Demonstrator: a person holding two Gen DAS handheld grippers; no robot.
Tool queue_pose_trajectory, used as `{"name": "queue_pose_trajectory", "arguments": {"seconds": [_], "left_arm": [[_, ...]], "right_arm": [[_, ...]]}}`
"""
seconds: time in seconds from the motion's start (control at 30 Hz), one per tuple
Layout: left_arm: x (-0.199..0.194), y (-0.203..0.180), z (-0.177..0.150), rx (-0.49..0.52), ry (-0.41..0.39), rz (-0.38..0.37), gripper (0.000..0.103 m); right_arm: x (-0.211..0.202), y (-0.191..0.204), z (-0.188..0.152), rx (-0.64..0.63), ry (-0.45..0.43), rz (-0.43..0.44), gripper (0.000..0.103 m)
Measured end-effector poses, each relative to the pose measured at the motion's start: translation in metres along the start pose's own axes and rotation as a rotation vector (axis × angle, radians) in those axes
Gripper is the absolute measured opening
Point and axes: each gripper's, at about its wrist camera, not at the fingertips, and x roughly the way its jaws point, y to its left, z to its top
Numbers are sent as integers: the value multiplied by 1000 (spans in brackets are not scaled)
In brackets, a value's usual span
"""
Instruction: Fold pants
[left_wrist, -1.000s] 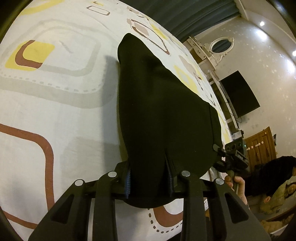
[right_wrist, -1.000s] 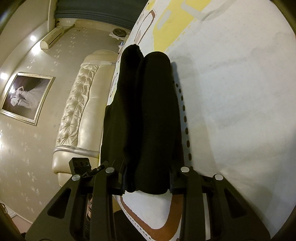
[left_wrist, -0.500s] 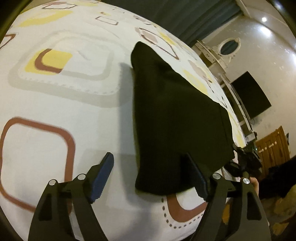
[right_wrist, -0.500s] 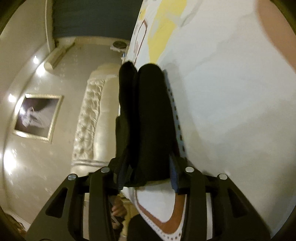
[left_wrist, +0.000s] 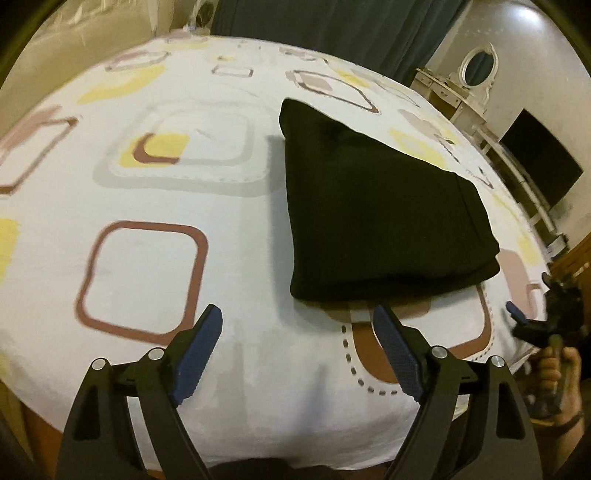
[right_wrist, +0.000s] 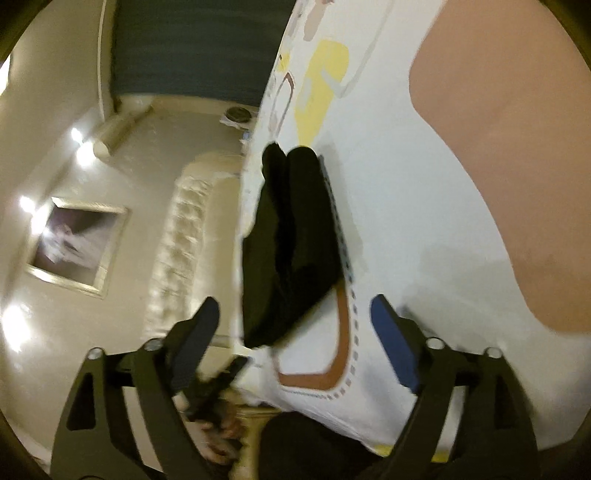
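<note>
- The black pants (left_wrist: 380, 221) lie as a compact folded bundle on the patterned bedsheet (left_wrist: 155, 206), near the bed's front edge; no fabric trails out that I can see.
- The left gripper (left_wrist: 297, 328) is spread wide and empty, with blue pads showing on both fingers (left_wrist: 201, 347). The bundle sits just ahead of it and off to its right, its near edge just beyond the right fingertip but not touching.
- The right gripper (right_wrist: 295, 317) is also wide and holds nothing. In its view the pants (right_wrist: 291, 251) lie straight ahead between the finger lines, seen edge-on.
- The bundle's long axis runs away from the front edge toward the far side of the bed, narrowing at the far end.
- Both grippers look about equally near, one at each front corner; judging from that, the fold seems finished or one tidy-up from it.
- The left view shows the top face and outline, plus the right gripper beside the bed's edge; the blurred right view shows instead the stacked layers in profile, with a padded headboard (right_wrist: 184, 236) behind.
</note>
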Motion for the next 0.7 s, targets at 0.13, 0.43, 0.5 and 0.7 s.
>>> {"name": "queue_pose_trajectory", "arguments": {"seconds": [0.13,0.43,0.5,0.7], "left_arm": [[-17,-11,-3,14,-64,56,83],[-30,-13,-17,-39,-151,159,83],[-30,-17,-19,-1,-150,172,83],[-30,-22,-21,22,-162,172,84]], "right_arm": [[13,29,-18,-178,8,-307,95],[41,91,-62,-518,-48,-606,95],[45,96,-67,-549,-57,-634,95],[48,94,-72,-573,-88,-679,95]]}}
